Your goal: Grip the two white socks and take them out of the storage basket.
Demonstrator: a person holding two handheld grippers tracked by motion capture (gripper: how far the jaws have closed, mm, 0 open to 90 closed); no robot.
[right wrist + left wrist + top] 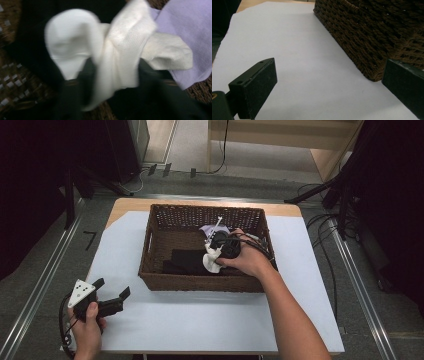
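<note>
The white sock (117, 57) sits pinched between the jaws of our right gripper (216, 254), inside the wicker basket (157, 282) above black and lilac cloth. We judge the work barely begun: nothing lies on the white sheet (210, 320), where our left gripper (109, 296) waits wide open and empty.

No text, label, brand, number or sign can be read in any of the pictures. The basket (205, 280) at the middle of the high view carries no tag with writing, the white sheet (210, 320) on the worktop is blank, and the cloth pieces in the right gripper view are plain and blurred.
</note>
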